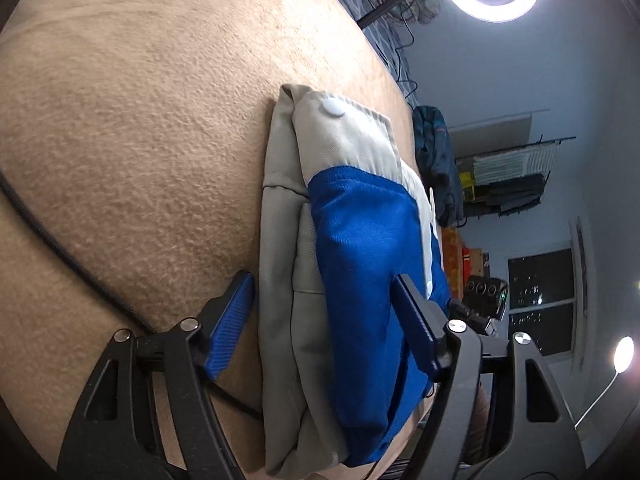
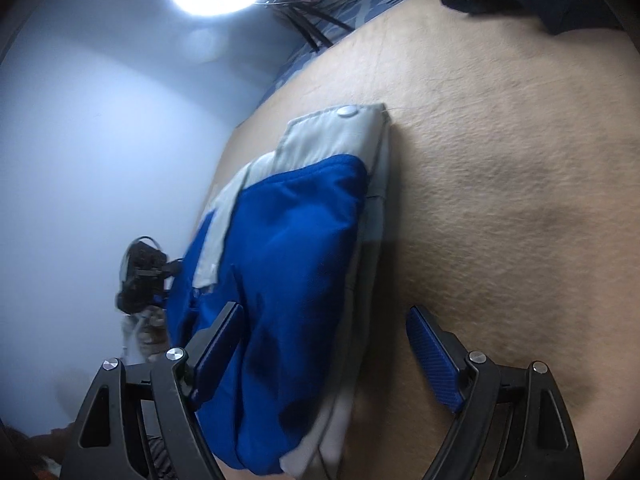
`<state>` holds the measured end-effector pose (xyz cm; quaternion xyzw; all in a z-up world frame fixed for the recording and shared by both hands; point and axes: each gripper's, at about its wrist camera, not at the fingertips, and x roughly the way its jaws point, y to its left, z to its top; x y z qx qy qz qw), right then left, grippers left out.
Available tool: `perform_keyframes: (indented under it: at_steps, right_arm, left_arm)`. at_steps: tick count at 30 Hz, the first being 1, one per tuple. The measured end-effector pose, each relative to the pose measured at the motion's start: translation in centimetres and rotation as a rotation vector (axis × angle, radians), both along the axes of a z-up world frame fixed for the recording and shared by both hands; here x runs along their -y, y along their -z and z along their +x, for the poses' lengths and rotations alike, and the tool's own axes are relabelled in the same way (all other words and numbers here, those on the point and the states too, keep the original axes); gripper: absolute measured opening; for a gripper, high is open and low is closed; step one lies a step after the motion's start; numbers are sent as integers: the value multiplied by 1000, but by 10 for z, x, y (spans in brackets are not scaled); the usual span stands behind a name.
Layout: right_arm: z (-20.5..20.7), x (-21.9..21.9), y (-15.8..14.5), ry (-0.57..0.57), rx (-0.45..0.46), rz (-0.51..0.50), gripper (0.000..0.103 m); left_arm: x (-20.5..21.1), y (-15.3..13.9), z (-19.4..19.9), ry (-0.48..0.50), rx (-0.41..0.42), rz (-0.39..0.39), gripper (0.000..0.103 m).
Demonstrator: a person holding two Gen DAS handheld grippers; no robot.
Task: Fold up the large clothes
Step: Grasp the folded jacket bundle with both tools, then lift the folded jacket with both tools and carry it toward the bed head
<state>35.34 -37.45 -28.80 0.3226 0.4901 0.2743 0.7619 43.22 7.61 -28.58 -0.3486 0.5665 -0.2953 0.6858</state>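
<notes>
The folded blue-and-grey jacket [image 1: 352, 248] lies on the tan blanket [image 1: 132, 128], long axis running away from both cameras, snap-button flap [image 2: 348, 111] at its far end. No readable writing. The left gripper [image 1: 324, 320] and right gripper [image 2: 328, 336] stand spread astride its near end, pinching nothing.

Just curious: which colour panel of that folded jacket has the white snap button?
The grey panel, at the folded jacket's far end; the blue panel shows no snap button.

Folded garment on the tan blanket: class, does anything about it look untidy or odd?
Nothing stands out. The blue-and-grey garment lies as a compact folded bundle on the blanket, snap button showing on its far end.
</notes>
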Motion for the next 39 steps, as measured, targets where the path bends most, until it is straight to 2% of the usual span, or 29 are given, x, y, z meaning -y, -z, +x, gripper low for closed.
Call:
perform_keyframes:
  at_steps: [4,8,11,19,22,27,39]
  right_arm:
    - [8,-5,8,-11,-13,63,73]
    - [13,-18,9,-30,-14,74,69]
    - [14,-29,4,-46,-6,27,67]
    - [0,-47,-12,-27,32,-145,37]
    - [-5,-55,-25,-31,56,-216,30]
    - [-17,-67,-49,-24,96,-353,26]
    - [-47,-91,-106,-11,169,-589,24]
  left_arm:
    - [12,0,3,25,10,21,66]
    - [25,-3,6,47,30,65,65]
    - [31,-7,4,48,44,105,60]
    - [54,-33,-11,42,159,260,42]
    - [63,-47,-17,44,204,304,35]
    - [74,-66,-28,47,268,367,30]
    - [102,-110,-59,113,355,406,25]
